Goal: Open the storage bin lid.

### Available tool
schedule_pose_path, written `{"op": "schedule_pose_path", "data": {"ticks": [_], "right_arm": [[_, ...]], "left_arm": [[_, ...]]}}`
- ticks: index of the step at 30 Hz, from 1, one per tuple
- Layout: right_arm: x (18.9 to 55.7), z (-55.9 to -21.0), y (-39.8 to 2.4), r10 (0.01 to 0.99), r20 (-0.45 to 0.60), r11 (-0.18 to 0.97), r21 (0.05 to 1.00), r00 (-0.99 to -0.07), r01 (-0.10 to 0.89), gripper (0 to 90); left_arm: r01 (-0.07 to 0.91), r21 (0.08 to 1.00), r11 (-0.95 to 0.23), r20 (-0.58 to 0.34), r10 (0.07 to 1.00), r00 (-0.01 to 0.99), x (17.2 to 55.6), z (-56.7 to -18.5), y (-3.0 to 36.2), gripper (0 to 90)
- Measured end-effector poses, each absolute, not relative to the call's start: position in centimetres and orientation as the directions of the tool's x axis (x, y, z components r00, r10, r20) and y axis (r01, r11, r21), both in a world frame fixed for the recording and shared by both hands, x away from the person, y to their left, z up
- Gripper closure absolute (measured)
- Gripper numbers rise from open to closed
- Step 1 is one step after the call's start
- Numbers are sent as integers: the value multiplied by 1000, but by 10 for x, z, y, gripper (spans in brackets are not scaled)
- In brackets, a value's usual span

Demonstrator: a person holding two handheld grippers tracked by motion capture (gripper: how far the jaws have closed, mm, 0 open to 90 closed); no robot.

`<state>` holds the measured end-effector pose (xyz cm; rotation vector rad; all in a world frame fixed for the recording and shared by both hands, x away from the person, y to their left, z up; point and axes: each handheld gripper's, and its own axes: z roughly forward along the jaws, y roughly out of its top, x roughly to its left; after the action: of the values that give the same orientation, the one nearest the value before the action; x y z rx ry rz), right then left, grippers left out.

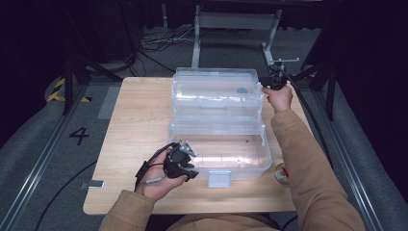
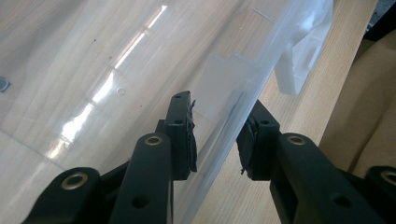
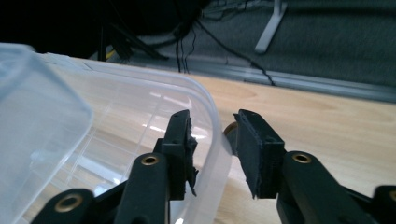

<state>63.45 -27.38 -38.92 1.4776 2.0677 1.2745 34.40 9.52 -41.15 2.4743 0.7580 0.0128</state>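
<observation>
Clear plastic box [image 1: 219,144] lies open mid-table, lid [image 1: 216,91] propped up at the far side w/ the right gripper [image 3: 214,135] jaws apart astride its rim, left gripper [image 2: 217,126] likewise agape over the near front wall by the latch [image 1: 219,179].

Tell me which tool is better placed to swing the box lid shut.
Probably the right tool: its jaws straddle the open lid at the rim. The left tool straddles the box's front wall, suited to steadying it.
</observation>
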Motion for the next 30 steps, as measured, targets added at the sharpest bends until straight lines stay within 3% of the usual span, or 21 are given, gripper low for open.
{"op": "schedule_pose_path", "data": {"ticks": [5, 7, 10, 19, 30], "right_arm": [[624, -383, -287, 860, 267, 64, 789, -435, 611, 520], [613, -378, -295, 836, 281, 68, 799, -471, 597, 479], [596, -374, -300, 824, 236, 120, 815, -515, 566, 458], [533, -363, -323, 800, 154, 138, 893, -579, 428, 417], [463, -358, -336, 776, 86, 185, 916, -625, 356, 385]], "left_arm": [[522, 508, -685, -151, 526, 837, 344, -411, 95, 685], [537, 522, -662, -196, 519, 832, 346, -411, 98, 671], [553, 524, -648, -252, 502, 827, 347, -410, 105, 604], [531, 607, -591, -263, 482, 836, 346, -380, 130, 548], [560, 660, -500, -226, 580, 783, 360, -359, 161, 505]]}}
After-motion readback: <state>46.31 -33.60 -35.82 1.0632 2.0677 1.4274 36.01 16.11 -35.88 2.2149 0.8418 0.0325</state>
